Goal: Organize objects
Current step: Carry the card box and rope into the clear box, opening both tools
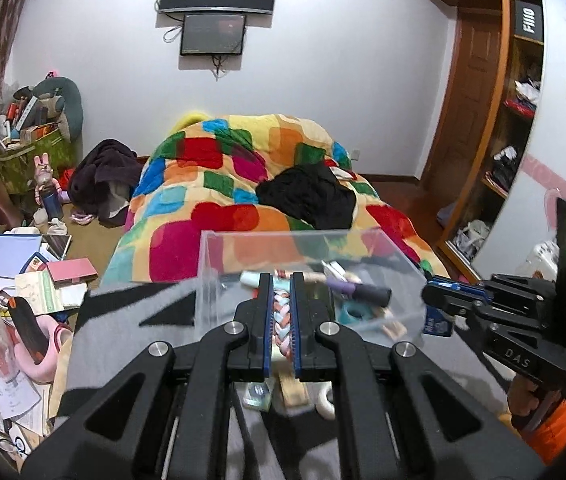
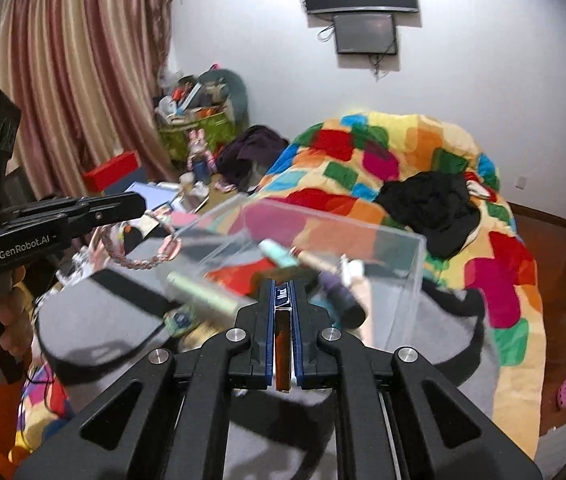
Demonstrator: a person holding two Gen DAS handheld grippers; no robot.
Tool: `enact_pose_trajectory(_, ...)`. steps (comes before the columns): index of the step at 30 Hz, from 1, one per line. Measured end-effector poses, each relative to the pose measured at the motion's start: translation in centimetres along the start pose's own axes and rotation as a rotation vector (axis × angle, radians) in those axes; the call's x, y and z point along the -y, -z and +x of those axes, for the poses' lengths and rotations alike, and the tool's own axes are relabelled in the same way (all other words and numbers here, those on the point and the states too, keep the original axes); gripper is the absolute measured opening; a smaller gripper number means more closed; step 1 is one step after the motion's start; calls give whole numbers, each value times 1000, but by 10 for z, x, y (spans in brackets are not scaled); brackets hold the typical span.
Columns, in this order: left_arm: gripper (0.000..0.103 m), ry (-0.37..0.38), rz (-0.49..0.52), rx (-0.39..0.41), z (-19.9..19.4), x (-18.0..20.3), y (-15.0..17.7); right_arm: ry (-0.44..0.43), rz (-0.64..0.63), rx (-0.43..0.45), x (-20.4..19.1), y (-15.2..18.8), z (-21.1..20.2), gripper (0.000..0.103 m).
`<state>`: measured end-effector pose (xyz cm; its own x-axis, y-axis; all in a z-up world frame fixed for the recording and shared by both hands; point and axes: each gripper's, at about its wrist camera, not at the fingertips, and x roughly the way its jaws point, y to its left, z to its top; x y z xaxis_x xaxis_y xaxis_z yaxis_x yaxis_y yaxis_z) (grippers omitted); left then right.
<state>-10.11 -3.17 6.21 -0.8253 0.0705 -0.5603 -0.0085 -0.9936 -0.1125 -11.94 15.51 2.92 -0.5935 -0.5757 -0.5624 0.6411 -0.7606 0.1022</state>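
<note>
Bedroom clutter (image 1: pixel 23 280), clear box (image 1: pixel 243 248), braided cord (image 1: pixel 281 320)

Black left tool (image 1: pixel 281 304) with blue pads; braided cord (image 1: pixel 281 320) in pink, white and pale blue seen between them. Black right tool (image 2: pixel 283 312), blue pads; amber-brown flat item (image 2: pixel 283 354) with blue label. Clear acrylic box (image 1: pixel 411 264); purple-and-black tube (image 1: pixel 363 290) inside. Quilt (image 1: pixel 219 200) patterned in red, magenta, orange, green, blue blocks on yellow. Black garment (image 1: pixel 309 196) noted on quilt. Curtain (image 2: pixel 63 80) striped pink and gold. Grey-and-black cloth (image 1: pixel 123 320). Orange sleeve (image 1: pixel 555 428).
</note>
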Motion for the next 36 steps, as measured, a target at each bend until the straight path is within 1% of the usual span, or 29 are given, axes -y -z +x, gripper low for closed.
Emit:
enact_pose_trajectory(2,7,-31,-2,11,7,-3,-5,50,0,10,4,-6,4,7)
enact_pose_trajectory(4,7,-53,-9,1,19,-8,-7,114,-11,18,7,-12,11,7)
enact_pose_trajectory(6,7,-69,-18,-32,35,-11,-6,214,-45,13,9,-14,23,7)
enact_pose_trajectory(8,7,-81,-21,-67,51,-12,-1,256,-66,-14,13,-15,38,7)
enact_pose_trajectory(13,7,-53,-28,-120,71,-10,11,254,-80,-89,14,-11,68,7)
enact_pose_trajectory(17,8,-8,-29,-149,73,-4,17,193,-106,-142,2,-4,76,7)
enact_pose_trajectory(18,9,3,-29,-150,71,-1,17,177,-113,-147,-1,-2,76,10)
enact_pose_trajectory(19,13,10,-28,-148,69,0,18,168,-115,-149,-3,-1,75,16)
enact_pose_trajectory(20,20,16,-26,-145,66,2,19,160,-114,-149,-3,0,73,19)
enact_pose_trajectory(21,23,19,-25,-139,63,4,19,147,-106,-145,-3,0,71,25)
enact_pose_trajectory(22,29,19,-23,-133,60,5,19,135,-97,-142,-2,1,69,28)
enact_pose_trajectory(23,33,19,-19,-125,56,7,20,121,-86,-139,-1,1,65,29)
enact_pose_trajectory(27,44,12,1,-104,42,11,21,99,-68,-132,0,3,54,29)
enact_pose_trajectory(28,50,6,6,-100,39,12,21,92,-63,-130,1,4,50,30)
enact_pose_trajectory(29,58,-2,10,-95,36,13,22,88,-60,-128,0,5,47,31)
enact_pose_trajectory(30,63,-11,11,-89,33,13,23,80,-56,-125,0,6,44,33)
enact_pose_trajectory(31,69,-20,11,-84,31,13,24,74,-53,-122,0,7,40,36)
enact_pose_trajectory(32,72,-25,11,-78,28,13,25,69,-52,-118,-2,8,37,38)
enact_pose_trajectory(34,75,-33,17,-82,24,11,28,61,-52,-110,-4,10,30,42)
enact_pose_trajectory(36,75,-38,19,-93,21,7,33,52,-60,-107,-8,14,24,44)
